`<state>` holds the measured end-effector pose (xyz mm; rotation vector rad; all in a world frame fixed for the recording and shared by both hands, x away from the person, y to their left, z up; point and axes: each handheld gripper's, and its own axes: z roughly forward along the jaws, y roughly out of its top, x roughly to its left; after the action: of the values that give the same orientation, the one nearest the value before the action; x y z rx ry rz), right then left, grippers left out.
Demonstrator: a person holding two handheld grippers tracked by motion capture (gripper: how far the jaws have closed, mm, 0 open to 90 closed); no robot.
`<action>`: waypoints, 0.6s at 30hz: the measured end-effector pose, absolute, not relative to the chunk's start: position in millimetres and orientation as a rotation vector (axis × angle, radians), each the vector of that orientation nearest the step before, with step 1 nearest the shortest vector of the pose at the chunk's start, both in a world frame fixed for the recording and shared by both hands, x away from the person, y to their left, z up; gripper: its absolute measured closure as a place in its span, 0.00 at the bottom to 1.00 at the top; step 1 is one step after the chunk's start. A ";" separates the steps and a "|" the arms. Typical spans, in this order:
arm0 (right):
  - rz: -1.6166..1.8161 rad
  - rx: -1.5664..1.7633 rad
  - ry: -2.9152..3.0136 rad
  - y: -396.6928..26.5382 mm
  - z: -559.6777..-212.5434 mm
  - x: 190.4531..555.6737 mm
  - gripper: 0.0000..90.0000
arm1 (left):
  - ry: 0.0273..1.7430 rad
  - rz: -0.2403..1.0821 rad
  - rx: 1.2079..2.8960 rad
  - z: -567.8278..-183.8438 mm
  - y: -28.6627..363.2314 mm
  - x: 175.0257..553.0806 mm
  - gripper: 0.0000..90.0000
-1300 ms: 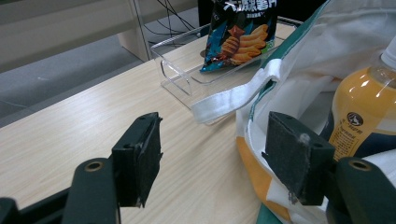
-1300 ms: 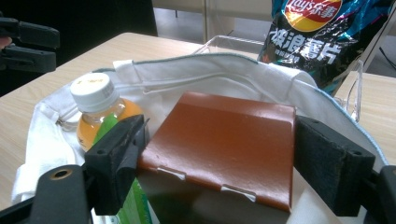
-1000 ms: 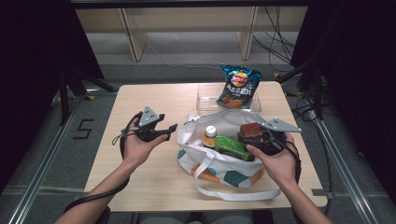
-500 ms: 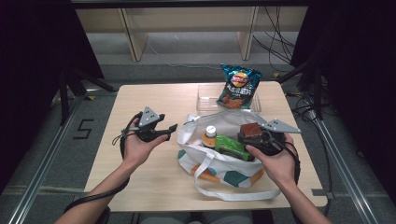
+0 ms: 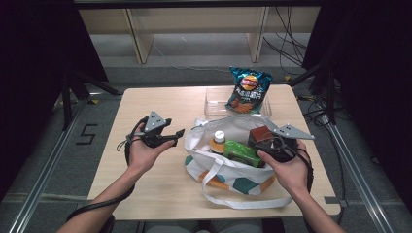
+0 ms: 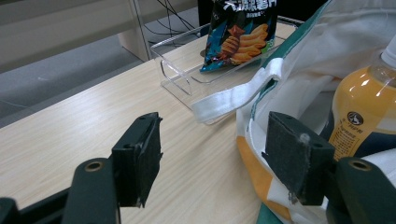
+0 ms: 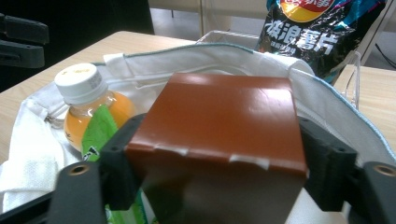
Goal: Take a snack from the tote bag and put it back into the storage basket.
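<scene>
Your right claw (image 7: 219,186) has just been closing on the brown box (image 7: 224,121), its pads at the box's sides over the open tote bag (image 5: 228,170) near the tabletop's front edge. Squeeze unevenly and the box may tip onto the juice bottle (image 7: 88,102). Your left claw (image 6: 219,158) stands apart, empty.

Lab, black curtains (image 5: 29,58), floor cables (image 5: 291,53)

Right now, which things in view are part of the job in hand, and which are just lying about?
In the job:
- brown box, between the jaws of the right hand-held gripper, which have just been closing
- white tote bag
- orange drink bottle and green packet, in the bag

Lying about:
- crisp packet on the clear tray
- left hand-held gripper, open, holding nothing
</scene>
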<state>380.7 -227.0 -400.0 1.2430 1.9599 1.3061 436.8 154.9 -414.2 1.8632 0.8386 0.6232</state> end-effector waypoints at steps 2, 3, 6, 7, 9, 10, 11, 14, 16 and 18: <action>1.311 1.224 1.957 -227.6 -400.3 381.6 0.36 | 0.839 0.622 1.862 -414.2 154.9 436.8 0.39; 1.322 1.263 1.951 -225.8 -399.3 379.2 0.38 | 0.840 0.623 1.863 -414.2 155.0 436.9 0.39; 1.313 1.208 1.943 -229.5 -398.9 380.1 0.43 | 0.836 0.621 1.862 -414.7 155.2 437.3 0.39; 1.313 1.252 1.930 -228.6 -397.6 377.3 0.43 | 0.836 0.622 1.862 -414.6 155.2 437.3 0.39; 1.306 1.219 1.932 -230.8 -398.4 378.4 0.43 | 0.841 0.626 1.863 -414.1 155.1 436.8 0.39; 1.306 1.219 1.932 -230.8 -398.4 378.4 0.43 | 0.841 0.626 1.863 -414.1 155.1 436.8 0.39; 1.307 1.194 1.933 -232.0 -398.8 379.4 0.43 | 0.846 0.622 1.858 -414.3 154.9 436.6 0.39; 1.320 1.186 1.926 -232.7 -398.1 379.1 0.44 | 0.845 0.623 1.859 -414.2 155.2 436.5 0.39; 1.337 1.217 1.915 -232.4 -395.9 377.6 0.44 | 0.846 0.623 1.859 -414.1 156.0 436.7 0.39; 1.332 1.199 1.919 -233.7 -395.1 378.2 0.44 | 0.848 0.624 1.856 -414.1 156.6 437.0 0.39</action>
<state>378.2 -233.7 -395.1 1.1986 1.9190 1.3316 437.0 156.6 -414.1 1.8559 0.8484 0.6235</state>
